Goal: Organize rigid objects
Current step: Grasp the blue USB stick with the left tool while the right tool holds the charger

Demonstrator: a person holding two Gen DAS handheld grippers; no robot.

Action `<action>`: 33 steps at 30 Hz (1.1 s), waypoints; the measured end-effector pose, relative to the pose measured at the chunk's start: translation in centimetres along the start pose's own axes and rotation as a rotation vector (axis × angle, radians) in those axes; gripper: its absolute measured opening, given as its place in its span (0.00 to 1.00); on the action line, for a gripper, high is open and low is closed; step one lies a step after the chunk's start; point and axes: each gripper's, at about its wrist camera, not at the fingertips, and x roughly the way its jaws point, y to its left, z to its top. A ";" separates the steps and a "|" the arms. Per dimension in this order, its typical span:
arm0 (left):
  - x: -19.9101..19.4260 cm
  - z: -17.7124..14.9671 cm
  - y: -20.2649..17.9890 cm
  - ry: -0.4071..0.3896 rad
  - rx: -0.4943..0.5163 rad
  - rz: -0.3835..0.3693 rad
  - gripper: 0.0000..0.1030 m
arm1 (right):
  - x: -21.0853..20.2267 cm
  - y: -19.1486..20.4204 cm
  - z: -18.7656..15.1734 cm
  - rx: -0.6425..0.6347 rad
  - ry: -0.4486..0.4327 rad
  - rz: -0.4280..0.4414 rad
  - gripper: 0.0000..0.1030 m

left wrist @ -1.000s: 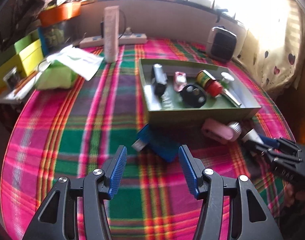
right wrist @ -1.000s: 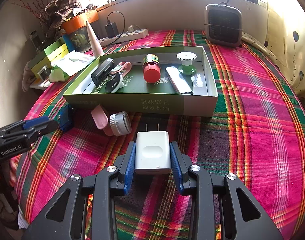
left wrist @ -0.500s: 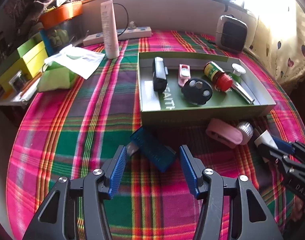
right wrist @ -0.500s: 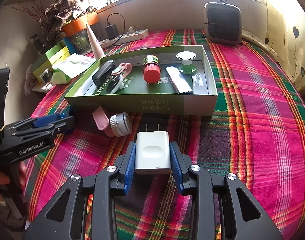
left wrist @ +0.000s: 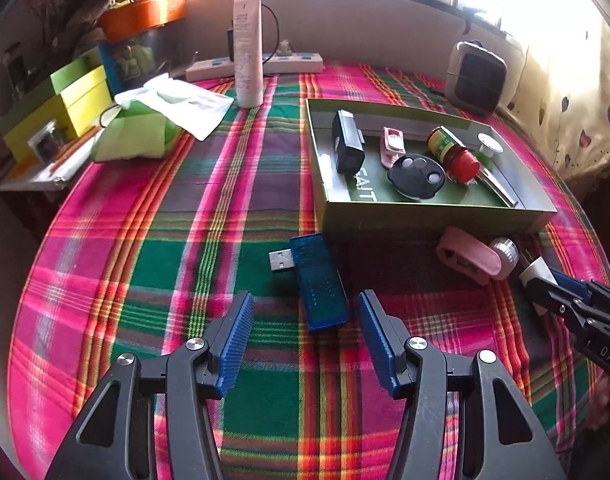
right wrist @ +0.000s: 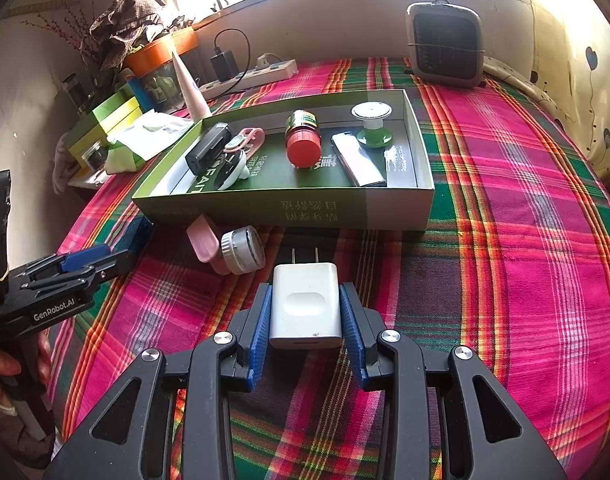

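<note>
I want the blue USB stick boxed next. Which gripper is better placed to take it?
Left. The left gripper is open with the blue USB stick just ahead, while the right gripper already holds the white charger.

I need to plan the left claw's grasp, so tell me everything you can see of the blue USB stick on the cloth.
The blue USB stick is a flat, translucent-looking blue plastic slab with a bare metal plug at its far left end. It lies flat and slanted on the plaid cloth, just in front of the green box. Its near end lies between the open fingers of the left claw, which do not touch it.
</note>
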 end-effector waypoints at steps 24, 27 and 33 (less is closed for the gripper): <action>0.8 0.7 0.1 -0.049 -0.028 -0.043 0.32 | 0.0 0.0 0.0 -0.001 0.000 -0.001 0.34; 0.7 0.6 0.1 -0.051 -0.028 -0.047 0.32 | 0.0 0.0 0.0 -0.002 0.000 -0.001 0.34; 0.7 0.5 0.2 -0.053 -0.036 -0.058 0.32 | 0.0 0.0 0.0 -0.004 0.001 -0.005 0.34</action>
